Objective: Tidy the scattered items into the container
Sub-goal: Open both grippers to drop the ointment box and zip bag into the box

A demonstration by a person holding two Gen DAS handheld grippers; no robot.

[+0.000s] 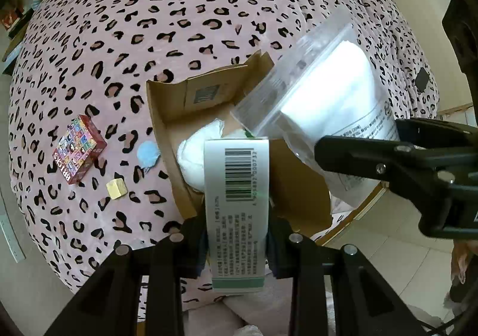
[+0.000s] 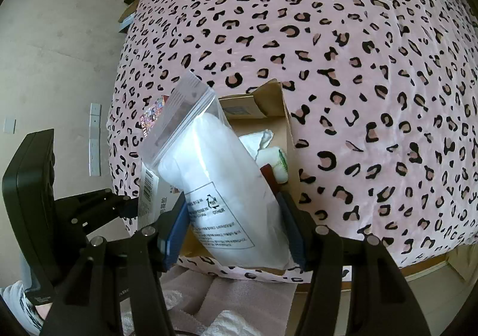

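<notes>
Our left tool (image 1: pixel 237 234) is clamped on a stiff, light carton (image 1: pixel 237 186) over the box (image 1: pixel 161 114). Our right tool (image 2: pixel 233 222) pinches a soft, slippery bag (image 2: pixel 215 174), probably light; we grip low, near its bulk.

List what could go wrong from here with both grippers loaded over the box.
1. The zip bag is wide and tilted above the cardboard box; released now, it may drape over the rim instead of dropping in.
2. The barcode packet sits at the box's near edge and could slide out onto the bedspread.
3. The two grippers are close together and might bump.
</notes>
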